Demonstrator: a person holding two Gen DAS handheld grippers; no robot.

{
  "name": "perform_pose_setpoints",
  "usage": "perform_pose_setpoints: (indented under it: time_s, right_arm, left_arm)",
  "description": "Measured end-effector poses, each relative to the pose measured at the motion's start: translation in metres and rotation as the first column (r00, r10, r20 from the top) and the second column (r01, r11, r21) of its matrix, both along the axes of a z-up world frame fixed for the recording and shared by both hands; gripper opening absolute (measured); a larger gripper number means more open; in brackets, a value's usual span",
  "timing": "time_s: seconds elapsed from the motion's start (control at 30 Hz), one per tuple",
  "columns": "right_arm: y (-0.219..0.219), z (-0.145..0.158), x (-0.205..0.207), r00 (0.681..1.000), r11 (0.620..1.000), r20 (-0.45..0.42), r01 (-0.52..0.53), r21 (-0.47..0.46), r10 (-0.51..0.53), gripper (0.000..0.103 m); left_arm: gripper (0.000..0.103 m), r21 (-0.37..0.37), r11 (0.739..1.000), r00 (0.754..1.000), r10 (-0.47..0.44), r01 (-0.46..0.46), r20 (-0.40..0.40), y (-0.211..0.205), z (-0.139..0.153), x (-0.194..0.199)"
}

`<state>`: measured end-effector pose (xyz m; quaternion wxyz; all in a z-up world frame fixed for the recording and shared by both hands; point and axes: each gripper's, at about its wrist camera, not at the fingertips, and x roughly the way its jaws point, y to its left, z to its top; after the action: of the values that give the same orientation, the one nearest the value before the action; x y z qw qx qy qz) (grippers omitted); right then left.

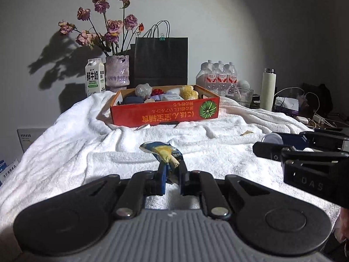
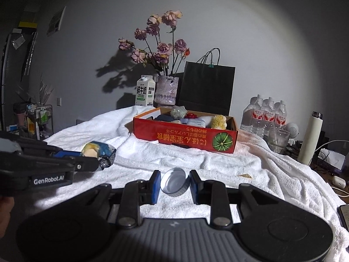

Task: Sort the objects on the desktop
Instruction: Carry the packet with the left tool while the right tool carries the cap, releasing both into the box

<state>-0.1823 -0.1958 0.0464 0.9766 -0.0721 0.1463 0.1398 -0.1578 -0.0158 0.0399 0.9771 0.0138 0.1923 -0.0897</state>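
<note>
Between me and the box (image 1: 163, 111) I see only rumpled white towel (image 1: 87, 148), with a small scrap (image 2: 245, 176) lying on it. Behind the box stand a milk carton (image 1: 95, 77), a vase (image 1: 117, 73) of dried roses, a black bag (image 1: 161, 62) and bottled water (image 1: 218, 76). The box holds a yellow sponge (image 2: 218, 121), a red bow (image 2: 191, 116) and other small items. My left gripper (image 1: 171, 174) pinches a wrapper (image 1: 163, 151); my right gripper (image 2: 174, 182) clamps a lid (image 2: 173, 181).

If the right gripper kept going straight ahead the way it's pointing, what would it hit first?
Most likely the red box. The right gripper, shut on a lid, points across the white towel toward the box's near wall. Nothing else shows in that line, though depth is hard to judge.
</note>
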Motion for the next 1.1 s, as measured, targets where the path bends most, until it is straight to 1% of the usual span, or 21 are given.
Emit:
perform_pose_setpoints:
  time_s: [0.27,0.33,0.4,0.47,0.53,0.67,0.73,0.8,0.87,0.97,1.03,1.07,1.1]
  right_arm:
    - [-0.004,-0.005,0.005,1.000,1.000,-0.015,0.008,0.021,-0.007,0.027]
    - [-0.004,-0.006,0.006,1.000,1.000,-0.014,0.008,0.025,-0.008,0.027]
    - [-0.004,-0.003,0.011,1.000,1.000,-0.016,0.001,0.027,-0.001,0.027]
    - [-0.007,0.006,0.019,1.000,0.999,-0.004,-0.018,0.042,0.018,0.027]
    - [-0.013,0.022,0.033,0.999,0.997,0.014,-0.033,0.063,0.032,0.027]
    - [-0.026,0.062,0.071,0.997,0.994,0.061,-0.057,0.093,0.051,0.027]
    - [-0.029,0.079,0.100,0.996,0.993,0.063,-0.067,0.096,0.061,0.027]
    - [-0.030,0.093,0.131,0.998,0.993,0.039,-0.060,0.097,0.057,0.027]
    - [-0.030,0.105,0.166,0.998,0.994,0.015,-0.063,0.092,0.061,0.027]
    - [-0.030,0.118,0.227,0.997,0.996,-0.059,-0.036,0.086,0.041,0.027]
    - [-0.030,0.119,0.272,0.990,0.997,-0.140,-0.016,0.077,0.026,0.027]
    - [-0.029,0.117,0.297,0.983,0.997,-0.186,0.000,0.073,0.014,0.027]
    - [-0.029,0.112,0.321,0.970,0.997,-0.242,0.017,0.073,0.001,0.027]
  left_arm:
    - [0.011,-0.006,1.000,1.000,-0.002,0.001,-0.017,-0.001,-0.004,0.004]
    - [0.011,-0.007,1.000,1.000,0.005,-0.005,-0.014,0.000,-0.002,0.006]
    - [0.011,-0.016,1.000,1.000,-0.001,0.001,0.003,0.002,0.005,0.011]
    - [0.011,-0.046,0.999,0.999,-0.018,0.020,0.029,0.007,0.019,0.022]
    - [0.011,-0.064,0.997,0.998,-0.044,0.047,0.046,0.012,0.035,0.041]
    - [0.011,-0.054,0.996,0.994,-0.068,0.073,0.089,0.021,0.069,0.087]
    - [0.011,-0.070,0.995,0.993,-0.061,0.068,0.096,0.026,0.087,0.115]
    - [0.012,-0.099,0.990,0.994,-0.089,0.096,0.068,0.031,0.102,0.150]
    - [0.012,-0.131,0.987,0.995,-0.099,0.098,-0.005,0.035,0.111,0.191]
    - [0.012,-0.126,0.989,0.990,-0.088,0.074,-0.114,0.040,0.114,0.256]
    - [0.012,-0.127,0.989,0.976,-0.094,0.070,-0.198,0.045,0.108,0.297]
    - [0.012,-0.138,0.990,0.969,-0.073,0.041,-0.237,0.048,0.104,0.316]
    - [0.011,-0.150,0.988,0.957,-0.066,0.023,-0.284,0.050,0.098,0.332]
